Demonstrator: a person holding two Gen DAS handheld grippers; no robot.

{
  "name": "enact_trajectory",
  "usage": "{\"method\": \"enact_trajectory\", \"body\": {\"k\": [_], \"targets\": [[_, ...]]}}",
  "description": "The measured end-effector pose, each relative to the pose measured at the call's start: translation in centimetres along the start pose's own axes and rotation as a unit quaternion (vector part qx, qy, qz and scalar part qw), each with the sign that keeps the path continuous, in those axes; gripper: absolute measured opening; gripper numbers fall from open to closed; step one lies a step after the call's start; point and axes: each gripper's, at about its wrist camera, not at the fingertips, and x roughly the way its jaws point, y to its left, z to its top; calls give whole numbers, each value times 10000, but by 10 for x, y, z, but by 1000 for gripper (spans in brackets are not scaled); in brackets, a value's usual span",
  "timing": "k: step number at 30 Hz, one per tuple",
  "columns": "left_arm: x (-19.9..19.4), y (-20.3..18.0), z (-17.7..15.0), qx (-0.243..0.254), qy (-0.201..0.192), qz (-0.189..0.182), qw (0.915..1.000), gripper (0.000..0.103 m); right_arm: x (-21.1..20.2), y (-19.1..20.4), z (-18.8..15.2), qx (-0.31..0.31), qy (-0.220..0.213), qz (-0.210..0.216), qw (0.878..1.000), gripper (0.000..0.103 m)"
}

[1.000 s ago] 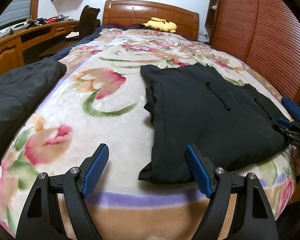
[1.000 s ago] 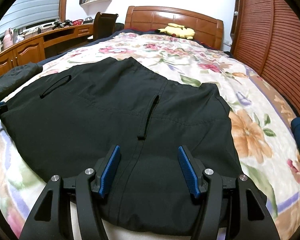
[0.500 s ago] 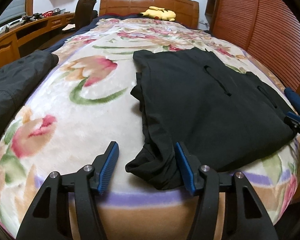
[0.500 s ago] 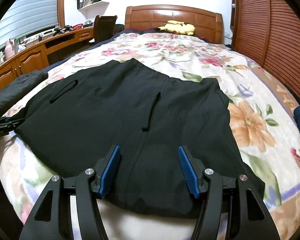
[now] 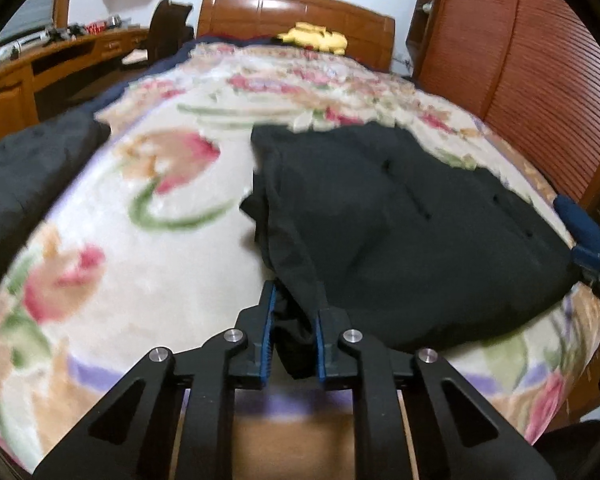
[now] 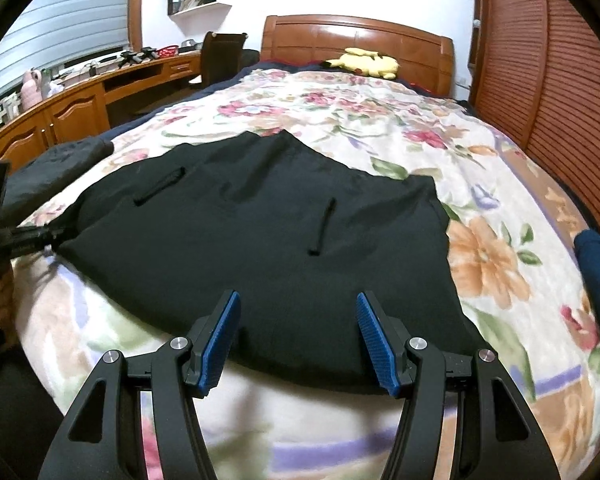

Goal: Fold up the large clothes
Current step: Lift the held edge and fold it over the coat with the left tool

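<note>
Flowers cover the big blanket [image 6: 480,184] on the bed [image 6: 356,36], which has a brown wooden headboard. Up by that headboard sits a yellow soft toy [image 6: 364,63]. Along one side of the room runs a long wooden table [image 6: 80,96] with small things on it, and a chair [image 6: 220,56] stands by it.

On the near part of the bed lies a big black piece of clothing [image 6: 268,240], spread out mostly flat. Another dark piece of clothing [image 5: 24,176] lies at the left edge of the bed.

Just now the left tongs [image 5: 292,312] have been closing. They pinch a bunched corner of the black clothing between their blue pads [image 5: 267,328].

Over the near edge of the black clothing, the right tongs [image 6: 298,340] are parted, with nothing between their blue pads.
</note>
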Motion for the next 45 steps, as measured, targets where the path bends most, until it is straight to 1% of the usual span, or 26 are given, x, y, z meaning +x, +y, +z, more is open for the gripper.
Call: {"method": "enact_trajectory", "body": {"k": [3, 8, 11, 13, 17, 20, 24, 28, 30, 32, 34, 40, 43, 44, 45], "targets": [[-17, -14, 16, 72, -210, -3, 9998, 15, -6, 4, 0, -47, -40, 4, 10000, 62], [-40, -52, 44, 420, -543, 37, 9976, 14, -16, -4, -5, -68, -70, -32, 9999, 62], [-48, -80, 57, 658, -690, -14, 9954, 14, -23, -16, -9, -8, -87, -114, 9999, 62], [-53, -106, 64, 877, -764, -77, 9932, 13, -29, -26, -10, 100, -118, -178, 9997, 62], [-58, -153, 72, 1286, -813, -206, 9881, 13, -38, -46, -11, 377, -191, -265, 9988, 62], [-55, -188, 73, 1585, -766, -365, 9837, 13, -42, -56, -13, 464, -206, -367, 9980, 62], [-44, -227, 73, 1896, -683, -444, 9785, 13, -46, -67, -16, 569, -200, -458, 9971, 62], [-38, -257, 69, 2118, -588, -604, 9737, 12, -53, -76, -17, 622, -235, -663, 9956, 62], [-36, -266, 64, 2210, -506, -662, 9717, 12, -56, -76, -19, 628, -232, -755, 9949, 62], [-31, -273, 56, 2316, -416, -696, 9694, 12, -58, -77, -20, 701, -214, -699, 9949, 62], [-25, -278, 47, 2419, -307, -716, 9672, 12, -60, -76, -20, 690, -210, -729, 9947, 62], [-11, -280, 26, 2433, -108, -786, 9667, 14, -66, -78, -19, 726, -288, -709, 9944, 62], [-17, -277, 18, 2370, -91, -853, 9677, 24, -67, -77, -18, 699, -300, -694, 9947, 62], [-20, -275, 18, 2327, -91, -935, 9680, 31, -66, -79, -18, 688, -301, -682, 9948, 62], [-25, -273, 17, 2262, -112, -1053, 9683, 41, -68, -78, -17, 674, -307, -676, 9950, 62]]}}
